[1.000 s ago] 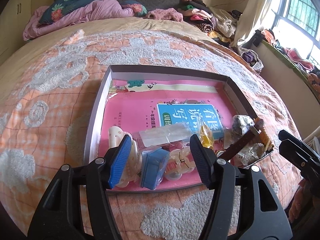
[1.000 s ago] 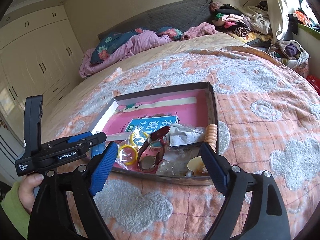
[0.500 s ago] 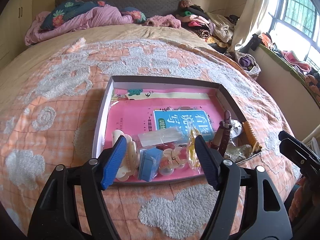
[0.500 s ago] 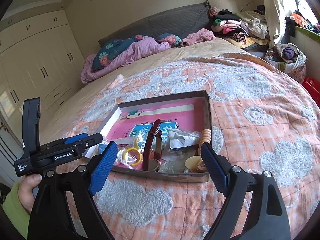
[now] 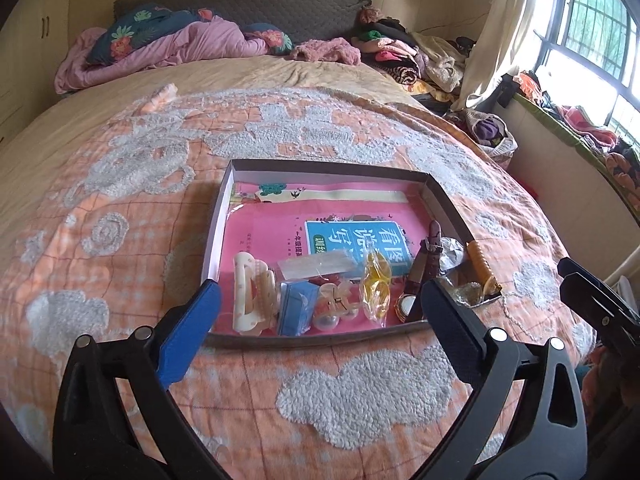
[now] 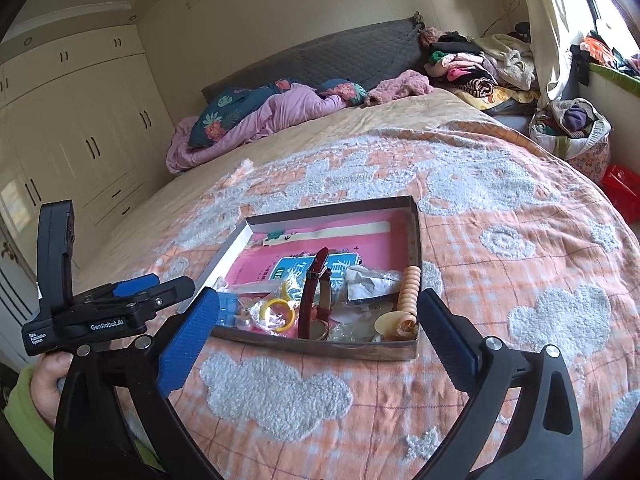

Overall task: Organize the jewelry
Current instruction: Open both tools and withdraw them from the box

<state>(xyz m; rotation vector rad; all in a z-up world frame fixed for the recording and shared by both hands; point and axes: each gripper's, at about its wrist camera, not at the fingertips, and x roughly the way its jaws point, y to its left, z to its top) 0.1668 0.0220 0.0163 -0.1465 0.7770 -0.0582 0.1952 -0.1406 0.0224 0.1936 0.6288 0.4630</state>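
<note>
1. The shallow tray (image 5: 218, 236) lies on the bedspread (image 5: 120, 184) ahead of and below both grippers, its near wall just beyond their fingertips; all the jewelry sits bunched along that near wall.
2. Ahead of the right gripper (image 6: 318, 332), a brown-strapped watch (image 6: 314, 300) lies with its long axis running away from the gripper, dial nearest. In the left wrist view the same watch (image 5: 420, 276) sits beside the right-hand finger, so either hand could reach it; the right looks better lined up.
3. Ahead of the left gripper (image 5: 320, 314), from its left to its right: a cream hair claw (image 5: 252, 296), a small blue box (image 5: 298, 306), and a yellow piece in a clear bag (image 5: 376, 280).
4. A coiled peach hair tie (image 6: 408, 296) lies toward the right gripper's right finger, against the tray's side wall.
5. Left gripper: jaws opening, already spread wide, nothing between them, touching nothing.
6. Right gripper: jaws opening, likewise wide and empty.
</note>
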